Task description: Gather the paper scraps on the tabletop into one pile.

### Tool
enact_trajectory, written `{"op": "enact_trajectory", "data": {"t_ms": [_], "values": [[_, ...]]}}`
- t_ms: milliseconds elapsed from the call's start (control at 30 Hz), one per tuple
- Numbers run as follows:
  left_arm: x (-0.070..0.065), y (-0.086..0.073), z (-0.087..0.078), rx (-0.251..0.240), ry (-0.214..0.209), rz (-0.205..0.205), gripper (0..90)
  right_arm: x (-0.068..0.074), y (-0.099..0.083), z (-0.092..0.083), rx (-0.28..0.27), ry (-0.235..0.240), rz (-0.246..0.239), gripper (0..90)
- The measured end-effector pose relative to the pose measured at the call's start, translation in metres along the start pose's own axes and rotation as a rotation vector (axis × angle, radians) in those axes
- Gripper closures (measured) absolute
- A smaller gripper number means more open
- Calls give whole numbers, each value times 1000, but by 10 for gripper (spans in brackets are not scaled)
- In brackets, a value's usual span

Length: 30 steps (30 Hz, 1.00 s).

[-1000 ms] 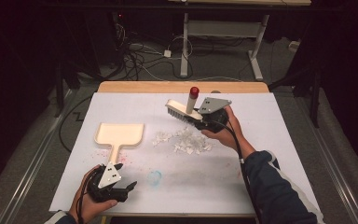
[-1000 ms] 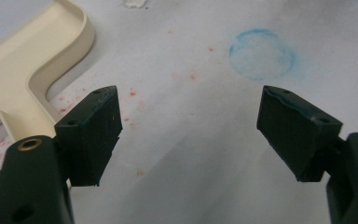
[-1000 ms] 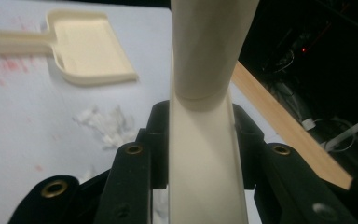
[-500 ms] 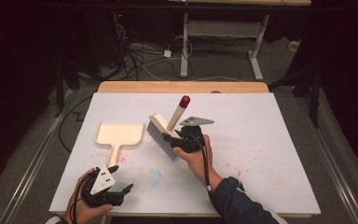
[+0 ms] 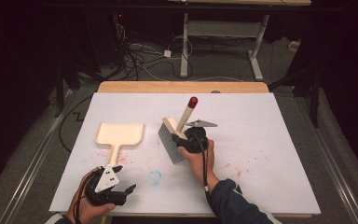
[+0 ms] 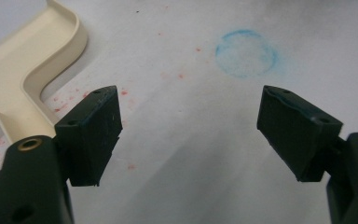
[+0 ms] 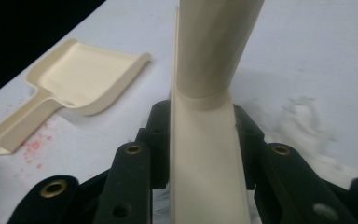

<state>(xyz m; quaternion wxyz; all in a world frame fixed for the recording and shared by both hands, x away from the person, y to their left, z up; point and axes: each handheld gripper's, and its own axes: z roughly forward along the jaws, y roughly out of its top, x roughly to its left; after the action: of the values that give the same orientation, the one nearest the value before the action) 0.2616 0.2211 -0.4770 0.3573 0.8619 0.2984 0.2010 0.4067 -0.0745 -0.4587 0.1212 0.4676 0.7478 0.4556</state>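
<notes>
High view shows your right tool [image 5: 182,140] squeezing the hand brush [image 5: 173,135] just right of the dustpan [image 5: 119,134]; your left tool [image 5: 121,192], below the dustpan, is wide open and empty.

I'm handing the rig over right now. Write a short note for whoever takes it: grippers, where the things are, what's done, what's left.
Right gripper: shut on the brush, bristles on the white sheet.
Left gripper: open, holding nothing, near the table's front edge beside the dustpan handle.
Dustpan: flat on the sheet, left of the brush, nothing in it.
Done: brush picked up.
Left: probably take the dustpan handle, sweep the crumpled clear scraps into it.
</notes>
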Motion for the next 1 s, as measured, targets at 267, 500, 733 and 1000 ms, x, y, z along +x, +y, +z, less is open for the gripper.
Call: {"op": "enact_trajectory", "data": {"t_ms": [267,500,733,1000], "values": [[-3,2,0,7,-4,6,216,-13,-6,-32,-24,-62,14,674],[-4,1,1,15,-2,-1,216,-10,4,-52,-77,-81,-41,675],[-4,0,0,22,-1,2,216,4,19,-55,-120,-4,-51,675],[-3,0,0,13,-7,-11,216,22,9,-23,-44,73,-64,674]]}}
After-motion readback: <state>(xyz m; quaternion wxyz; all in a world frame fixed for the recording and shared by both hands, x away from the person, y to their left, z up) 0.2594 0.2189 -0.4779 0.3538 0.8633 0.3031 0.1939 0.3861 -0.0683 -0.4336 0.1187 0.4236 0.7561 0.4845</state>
